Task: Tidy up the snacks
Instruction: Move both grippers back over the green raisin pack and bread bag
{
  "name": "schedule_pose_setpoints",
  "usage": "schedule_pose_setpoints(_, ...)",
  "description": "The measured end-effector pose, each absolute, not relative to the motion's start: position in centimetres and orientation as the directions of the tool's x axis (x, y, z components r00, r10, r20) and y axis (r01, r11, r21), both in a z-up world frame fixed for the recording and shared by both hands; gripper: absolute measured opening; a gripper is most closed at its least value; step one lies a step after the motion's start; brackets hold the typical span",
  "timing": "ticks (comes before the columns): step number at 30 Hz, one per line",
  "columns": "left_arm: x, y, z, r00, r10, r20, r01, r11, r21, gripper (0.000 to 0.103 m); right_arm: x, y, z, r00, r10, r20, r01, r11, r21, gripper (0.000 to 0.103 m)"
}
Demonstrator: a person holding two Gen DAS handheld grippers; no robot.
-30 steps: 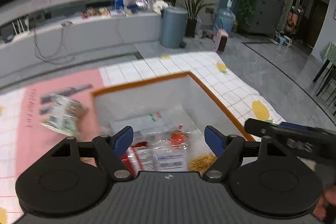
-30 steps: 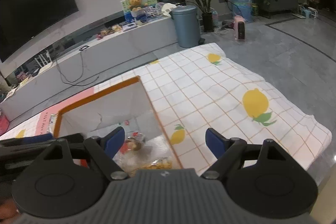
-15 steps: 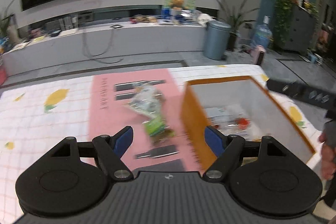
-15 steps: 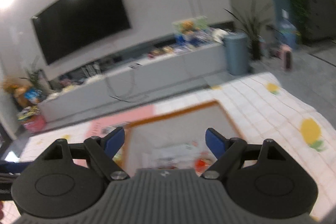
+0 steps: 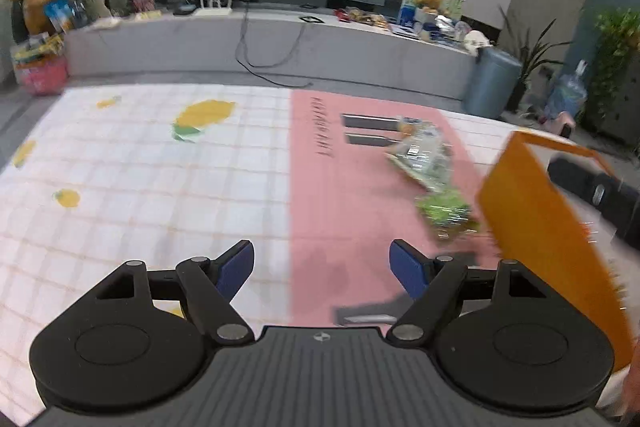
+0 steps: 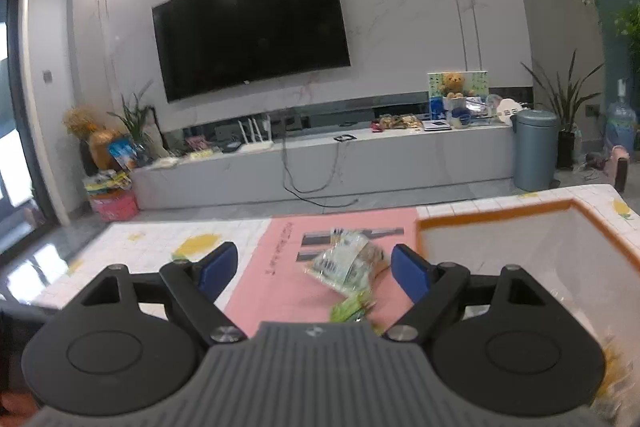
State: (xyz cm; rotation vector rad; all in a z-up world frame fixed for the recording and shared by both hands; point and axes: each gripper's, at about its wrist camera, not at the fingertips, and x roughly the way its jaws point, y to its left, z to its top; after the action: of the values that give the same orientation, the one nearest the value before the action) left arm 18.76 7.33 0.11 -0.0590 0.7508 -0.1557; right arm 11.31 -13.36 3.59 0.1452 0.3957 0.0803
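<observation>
My left gripper and right gripper both stand wide open, holding nothing. The snack bags lie on the pink mat, just left of the orange box; from my right view they sit ahead between the fingers.

Could not read the print on the pink mat — too smeared. Snack bags blurred together, count and labels unclear. Orange box cut off by the right edge in the left view; contents hidden behind its wall. In the right view, box interior mostly blurred — lower corner lost behind the gripper body.
</observation>
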Motion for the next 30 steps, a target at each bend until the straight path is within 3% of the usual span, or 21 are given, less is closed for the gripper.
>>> schedule_pose_setpoints(7,20.9,9.1,-1.6,0.706,-0.146,-0.693,0.137,0.988,-0.069,0.091,14.2,-9.1,-2.8,0.894,-0.083,-0.44,0.093,0.996,0.001,0.082)
schedule_pose_setpoints(11,22.1,8.1,-2.6,0.693,-0.122,-0.711,0.183,0.983,0.009,0.09,16.2,-7.9,-4.9,0.895,-0.15,-0.419,0.103,0.986,-0.133,0.091)
schedule_pose_setpoints(20,23.2,7.9,-4.1,0.676,-0.168,-0.717,0.274,0.961,0.033,0.09,20.4,-8.9,-8.1,0.85,-0.145,-0.507,0.066,0.983,-0.169,0.096)
schedule_pose_setpoints(30,24.2,8.9,-6.0,0.629,-0.201,-0.751,0.237,0.97,-0.06,0.09,23.9,-8.7,-9.3,0.809,-0.149,-0.568,0.034,0.978,-0.207,0.096)
